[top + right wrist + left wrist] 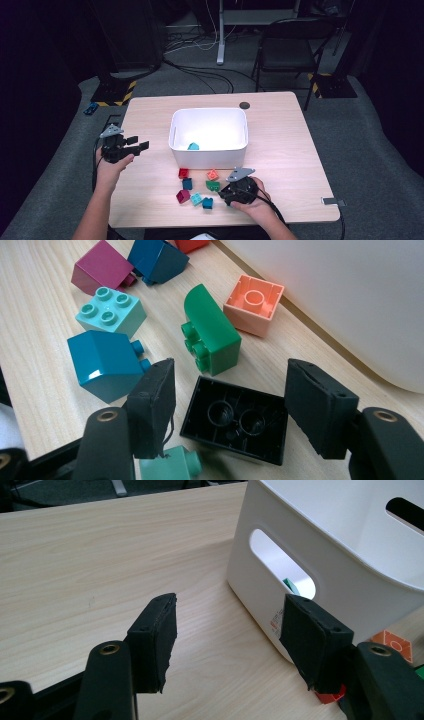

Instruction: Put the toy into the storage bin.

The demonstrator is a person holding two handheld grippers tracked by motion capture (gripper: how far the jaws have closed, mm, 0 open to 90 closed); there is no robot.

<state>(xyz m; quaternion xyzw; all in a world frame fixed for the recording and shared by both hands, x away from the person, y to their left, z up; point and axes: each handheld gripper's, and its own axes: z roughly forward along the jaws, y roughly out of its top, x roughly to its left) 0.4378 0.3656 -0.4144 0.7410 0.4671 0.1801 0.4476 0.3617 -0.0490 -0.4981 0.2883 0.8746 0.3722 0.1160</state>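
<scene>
The right gripper (227,410) is low over the table (280,150) in front of the white bin (209,136), its jaws spread wide with a black brick (235,426) lying hollow side up between them; the pads stand clear of its sides, so nothing is clamped. A small mint brick (170,466) lies under the near jaw. Just past the black brick, toward the bin, a green brick (210,332) with a rounded back lies on its side, and a peach brick (254,304) sits hollow side up beside it, close against the bin's front wall. Away from the bin lie a teal sloped brick (102,365), a mint four-stud brick (110,311), a magenta brick (100,267) and a dark blue brick (157,260). A turquoise piece (193,146) lies inside the bin. The left gripper (131,143) hovers off the bin's left end, jaws wide and empty, pointing at the handle slot (280,562).
</scene>
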